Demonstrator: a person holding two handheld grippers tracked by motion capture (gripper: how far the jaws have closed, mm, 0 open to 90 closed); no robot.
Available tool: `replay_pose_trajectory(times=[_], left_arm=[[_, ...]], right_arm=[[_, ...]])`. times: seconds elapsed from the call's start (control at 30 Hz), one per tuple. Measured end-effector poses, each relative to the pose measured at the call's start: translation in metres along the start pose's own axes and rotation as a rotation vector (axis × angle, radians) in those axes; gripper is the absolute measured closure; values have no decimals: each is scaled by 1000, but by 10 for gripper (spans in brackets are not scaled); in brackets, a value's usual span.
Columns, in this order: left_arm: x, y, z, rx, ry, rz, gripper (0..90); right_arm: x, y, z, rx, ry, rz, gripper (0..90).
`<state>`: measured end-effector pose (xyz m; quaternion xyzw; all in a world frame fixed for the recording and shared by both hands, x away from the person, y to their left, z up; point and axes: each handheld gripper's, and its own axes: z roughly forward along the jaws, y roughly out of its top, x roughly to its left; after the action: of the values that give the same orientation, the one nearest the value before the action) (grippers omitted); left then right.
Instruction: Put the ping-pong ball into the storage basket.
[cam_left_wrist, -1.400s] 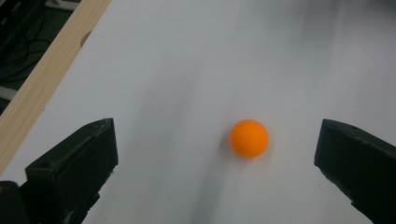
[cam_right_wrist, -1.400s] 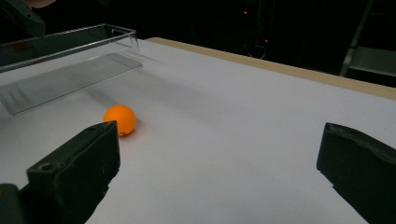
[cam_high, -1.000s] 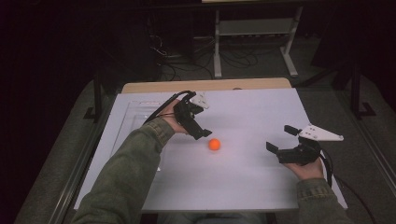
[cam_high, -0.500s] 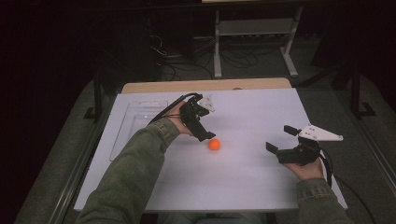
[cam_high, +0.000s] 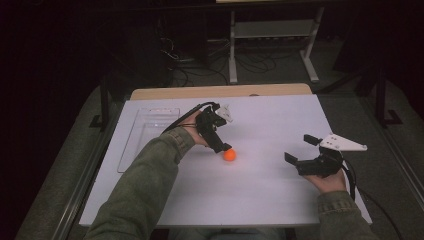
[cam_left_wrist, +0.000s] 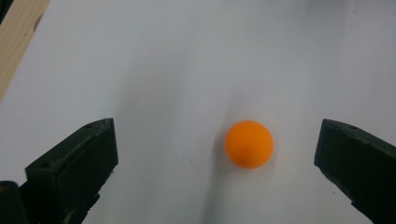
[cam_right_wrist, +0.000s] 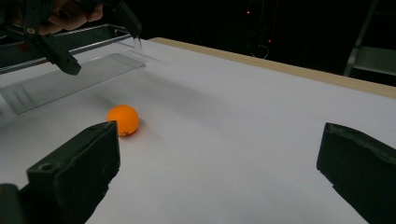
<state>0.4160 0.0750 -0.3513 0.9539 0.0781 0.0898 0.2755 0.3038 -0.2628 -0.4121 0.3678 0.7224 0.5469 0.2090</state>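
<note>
A small orange ball (cam_high: 229, 155) lies on the white table top (cam_high: 260, 200) near its middle. My left gripper (cam_high: 220, 140) hovers just above and left of the ball, tilted down at it, jaws wide open. In the left gripper view the ball (cam_left_wrist: 248, 143) sits on the table between the two jaws, nearer the right one, touching neither. My right gripper (cam_high: 300, 149) is held open low over the right side of the table, well apart from the ball. From the right gripper view the ball (cam_right_wrist: 123, 120) rests ahead of the left jaw.
A clear shallow plastic tray (cam_high: 145, 135) lies on the left part of the table, behind my left forearm. The tray (cam_right_wrist: 70, 79) and the left gripper (cam_right_wrist: 70, 42) also appear at the upper left of the right gripper view. A wooden edge (cam_high: 220, 91) borders the far side.
My left gripper has moved a little to the right and down toward the ball. The ball and the right gripper have stayed where they were.
</note>
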Motion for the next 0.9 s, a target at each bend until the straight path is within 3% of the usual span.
replay_pose_trajectory(times=[0.9], left_arm=[[-4, 0, 27, 73, -43, 29, 0]], right_arm=[[0, 0, 1, 2, 13, -1, 0]])
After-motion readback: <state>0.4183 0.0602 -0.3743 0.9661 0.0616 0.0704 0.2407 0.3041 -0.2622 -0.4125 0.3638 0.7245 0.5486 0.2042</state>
